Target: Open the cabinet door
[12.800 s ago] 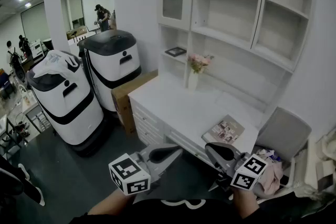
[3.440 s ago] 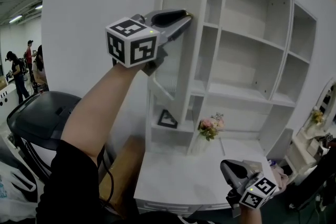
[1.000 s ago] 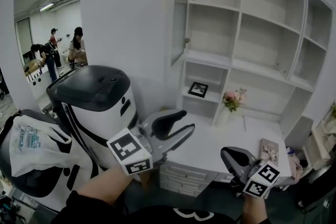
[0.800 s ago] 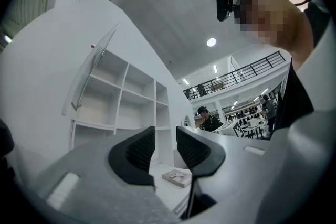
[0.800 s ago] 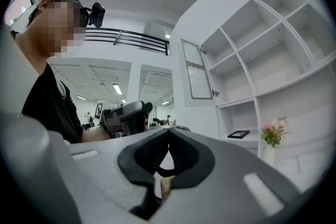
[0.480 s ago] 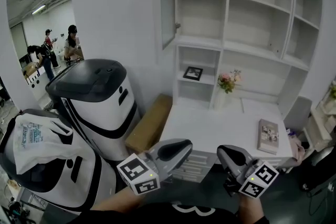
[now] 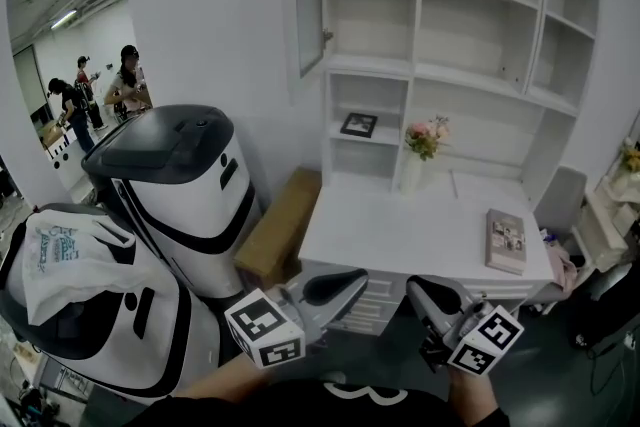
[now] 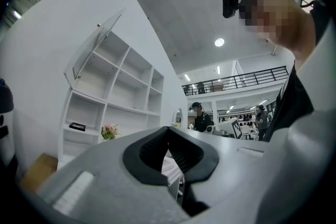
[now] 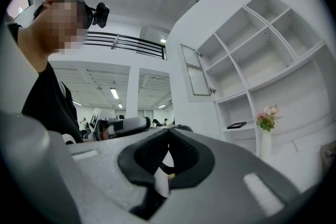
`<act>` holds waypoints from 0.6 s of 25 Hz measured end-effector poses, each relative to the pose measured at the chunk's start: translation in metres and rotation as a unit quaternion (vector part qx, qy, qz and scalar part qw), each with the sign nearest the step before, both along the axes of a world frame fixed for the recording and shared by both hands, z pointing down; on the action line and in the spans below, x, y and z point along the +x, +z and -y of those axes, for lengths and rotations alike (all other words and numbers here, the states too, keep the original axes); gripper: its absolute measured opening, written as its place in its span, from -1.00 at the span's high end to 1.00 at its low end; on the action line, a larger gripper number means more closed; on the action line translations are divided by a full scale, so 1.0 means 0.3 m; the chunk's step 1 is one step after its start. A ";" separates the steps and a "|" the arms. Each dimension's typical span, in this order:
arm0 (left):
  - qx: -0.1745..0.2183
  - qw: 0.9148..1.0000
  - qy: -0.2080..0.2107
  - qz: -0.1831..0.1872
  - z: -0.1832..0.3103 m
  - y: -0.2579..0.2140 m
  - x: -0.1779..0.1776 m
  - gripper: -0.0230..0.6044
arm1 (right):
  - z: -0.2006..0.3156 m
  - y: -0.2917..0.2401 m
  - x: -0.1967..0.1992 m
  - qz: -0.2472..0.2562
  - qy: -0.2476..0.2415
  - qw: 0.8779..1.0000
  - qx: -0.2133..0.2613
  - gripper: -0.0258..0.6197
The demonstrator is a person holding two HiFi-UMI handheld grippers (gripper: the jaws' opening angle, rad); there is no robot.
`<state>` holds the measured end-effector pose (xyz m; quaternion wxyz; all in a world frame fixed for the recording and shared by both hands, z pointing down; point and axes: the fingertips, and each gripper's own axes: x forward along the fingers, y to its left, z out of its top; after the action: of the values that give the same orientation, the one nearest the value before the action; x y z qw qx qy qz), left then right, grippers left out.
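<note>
Door work looks done: the cabinet door (image 7: pixel 309 0) stands swung wide out to the left, high above the desk (image 7: pixel 400 235), so the best thing now is to keep both grippers low and well away from it, so nothing bumps it back. The left hand-held gripper (image 7: pixel 362 280) has just been closing and its jaws are now pressed together on nothing, and the right hand-held gripper (image 7: pixel 415 290) has its jaws pressed together too, with nothing in them. In the head view the door shows almost edge-on, so its glass is hard to make out, its knob (image 7: pixel 327 35) is only a tiny dot, and both arms are cut off at the bottom edge.
</note>
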<state>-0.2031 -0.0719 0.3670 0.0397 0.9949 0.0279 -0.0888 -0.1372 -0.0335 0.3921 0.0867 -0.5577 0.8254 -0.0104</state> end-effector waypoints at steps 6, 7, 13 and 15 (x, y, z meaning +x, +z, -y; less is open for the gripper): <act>-0.003 1.000 0.004 0.000 -0.002 0.020 -0.011 0.90 | -0.002 0.027 -0.025 -0.004 0.002 1.000 -0.008 0.93; -0.003 1.000 0.004 0.000 0.000 0.021 -0.012 0.90 | -0.004 0.026 -0.024 -0.005 0.003 1.000 -0.008 0.93; -0.002 1.000 0.004 0.007 -0.001 0.018 -0.009 0.90 | -0.014 0.026 -0.016 -0.005 0.009 1.000 -0.011 0.93; -0.001 1.000 0.008 0.008 -0.005 0.026 -0.006 0.90 | -0.017 0.031 -0.013 -0.005 0.011 1.000 -0.012 0.93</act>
<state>-0.2048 -0.0704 0.3749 0.0421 0.9952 0.0355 -0.0808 -0.1410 -0.0283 0.4014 0.0763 -0.5681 0.8193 -0.0167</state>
